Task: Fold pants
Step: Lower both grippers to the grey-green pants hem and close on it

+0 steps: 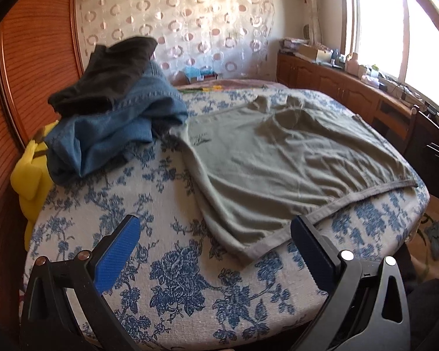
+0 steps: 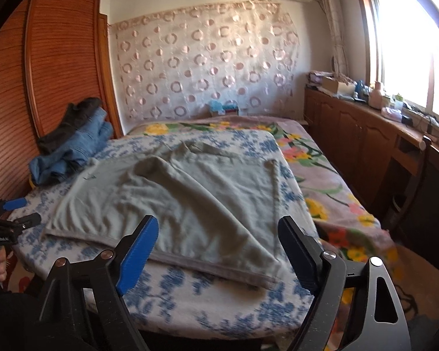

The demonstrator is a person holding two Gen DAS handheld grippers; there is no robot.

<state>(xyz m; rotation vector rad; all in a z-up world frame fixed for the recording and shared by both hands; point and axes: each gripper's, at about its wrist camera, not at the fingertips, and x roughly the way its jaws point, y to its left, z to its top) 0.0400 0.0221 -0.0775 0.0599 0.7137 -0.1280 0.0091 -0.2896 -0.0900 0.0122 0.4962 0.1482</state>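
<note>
The left hand-held gripper [image 1: 216, 244] hangs released over the near edge of the bed [image 1: 166, 275], its jaws wide apart with only the flowered cover and the near corner of the grey-green pants [image 1: 266, 158] showing between them. The right hand-held gripper [image 2: 218, 250] is likewise released, its jaws spread over the hemmed near edge of the pants [image 2: 175, 196], pads not pressing on cloth.

The pants lie spread across the bed, rumpled, with a raised ridge running through the middle. The largest risk is probably a skewed fold: the near hem runs at a slant, so if the two grippers bite at uneven points, the layers may not line up. That central ridge could also be trapped inside the fold as a lasting crease.

Next, either pad may pinch the bed cover along with the hem, since the cloth lies flat on it; lifting would then drag the cover.

Smaller still: the pile of blue jeans [image 1: 117, 128] with a dark garment [image 1: 108, 76] on top touches the far left corner of the pants, and a sweep of fabric that way might snag or topple it.
</note>
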